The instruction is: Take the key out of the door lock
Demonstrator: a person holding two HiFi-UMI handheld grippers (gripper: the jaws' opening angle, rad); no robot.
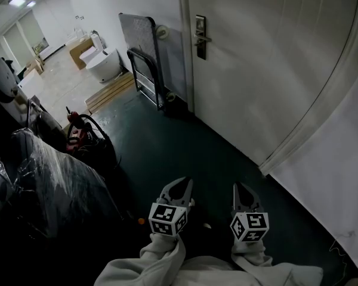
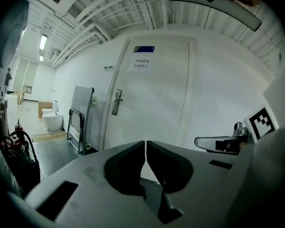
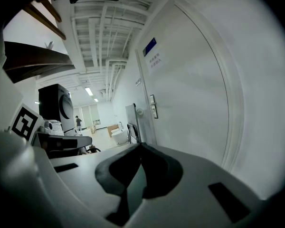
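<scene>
Facing the distant door lock (image 1: 200, 37), left gripper (image 1: 180, 183) and right gripper (image 1: 239, 187), fingers clenched empty

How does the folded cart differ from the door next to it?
The cart is grey metal; the door is white. The cart is shorter and narrower than the door. The cart stands on end, wheels showing; the door sits flush in its frame and bears a lock plate. Both stand upright, side by side.

Right gripper (image 3: 141, 146) jaws pinched together, nothing in them, white door (image 3: 190, 99) ahead, lock plate (image 3: 153, 109) well apart.
</scene>
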